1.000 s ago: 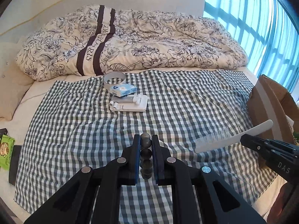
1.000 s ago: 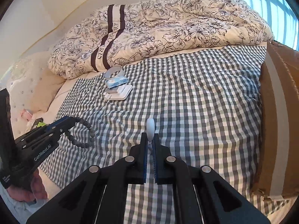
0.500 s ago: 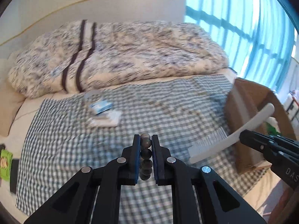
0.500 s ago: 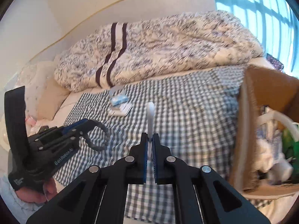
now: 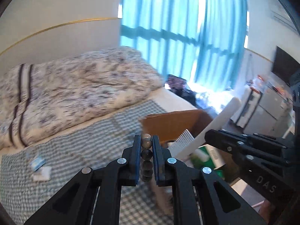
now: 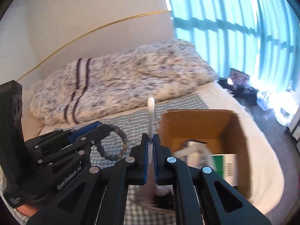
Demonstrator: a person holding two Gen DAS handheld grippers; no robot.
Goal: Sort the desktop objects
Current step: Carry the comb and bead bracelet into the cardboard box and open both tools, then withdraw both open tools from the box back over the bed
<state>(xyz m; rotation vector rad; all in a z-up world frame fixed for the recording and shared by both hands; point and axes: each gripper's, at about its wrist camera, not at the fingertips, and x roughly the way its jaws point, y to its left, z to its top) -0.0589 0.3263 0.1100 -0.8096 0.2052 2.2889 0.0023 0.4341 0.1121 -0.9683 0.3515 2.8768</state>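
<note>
Each view was taken from close behind a gripper, faced toward the window; the box (image 5: 174,123) (image 6: 195,123) and bed (image 5: 78,146) (image 6: 131,120) were shared.

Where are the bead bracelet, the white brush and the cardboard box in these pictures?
bead bracelet (image 6: 122,144): right wrist view, on a grey bead of the loop.
white brush (image 5: 221,119): left wrist view, on its handle.
cardboard box (image 6: 195,125): right wrist view, on its inner back wall.

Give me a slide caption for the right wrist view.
Right claw grips a white comb beside the open cardboard box.
</note>
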